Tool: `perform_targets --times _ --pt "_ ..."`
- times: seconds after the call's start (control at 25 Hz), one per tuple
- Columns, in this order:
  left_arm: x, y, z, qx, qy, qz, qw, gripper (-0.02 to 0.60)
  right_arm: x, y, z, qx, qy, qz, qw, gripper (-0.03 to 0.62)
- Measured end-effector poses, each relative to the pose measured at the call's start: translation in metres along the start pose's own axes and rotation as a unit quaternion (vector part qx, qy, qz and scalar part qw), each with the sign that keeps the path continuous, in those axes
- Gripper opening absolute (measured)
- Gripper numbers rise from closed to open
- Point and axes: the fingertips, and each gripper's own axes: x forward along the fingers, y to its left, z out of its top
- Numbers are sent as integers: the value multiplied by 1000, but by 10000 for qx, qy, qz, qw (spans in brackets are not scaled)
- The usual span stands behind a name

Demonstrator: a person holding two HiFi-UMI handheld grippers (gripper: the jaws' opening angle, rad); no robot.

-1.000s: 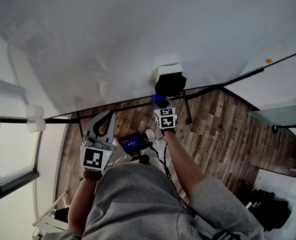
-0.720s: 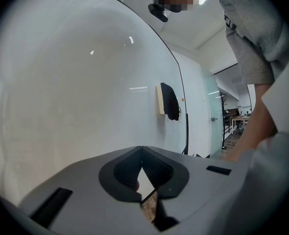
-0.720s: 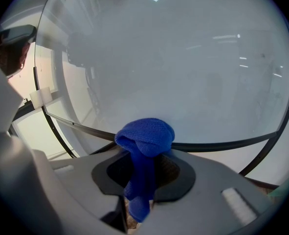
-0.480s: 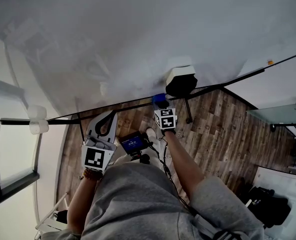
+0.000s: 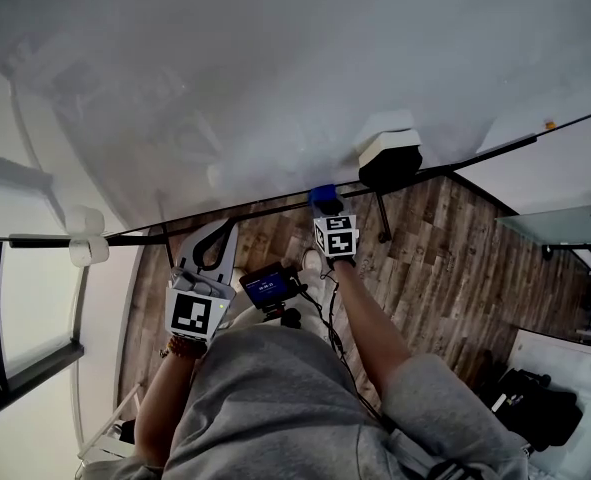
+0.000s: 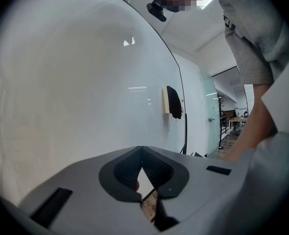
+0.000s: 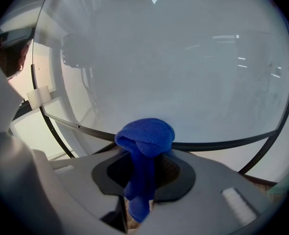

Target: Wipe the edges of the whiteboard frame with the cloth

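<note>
My right claw (image 7: 146, 154) is clamped on a bunched blue cloth (image 7: 146, 132), which presses against the black bottom edge of the whiteboard frame (image 7: 222, 143). My left claw (image 6: 142, 150) is closed and empty, near that same edge.

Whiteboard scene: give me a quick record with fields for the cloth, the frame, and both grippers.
whiteboard frame: thin, black
cloth: blue, bunched, at the frame's lower edge
right gripper: fingers shut on the cloth
left gripper: fingers together, holding nothing
eraser: black and cream, on the whiteboard
</note>
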Motion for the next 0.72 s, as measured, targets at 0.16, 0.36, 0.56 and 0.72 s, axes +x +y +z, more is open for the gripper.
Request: perform_targets --times 0.16,0.36,0.56,0.72 --pt "-20 17 -8 -45 -18 33 10000 7 3 19 0 30 -30 -90 10000 101" --pt "-23 21 -7 -61 -22 122 9999 8 3 15 0 91 -10 -139 9999 103" --pt "-37 33 -9 -63 -51 194 9998 8 5 31 2 72 -24 -133 9999 101" --pt "-45 39 -16 -86 -36 267 9996 8 7 41 0 106 -24 -112 9999 101"
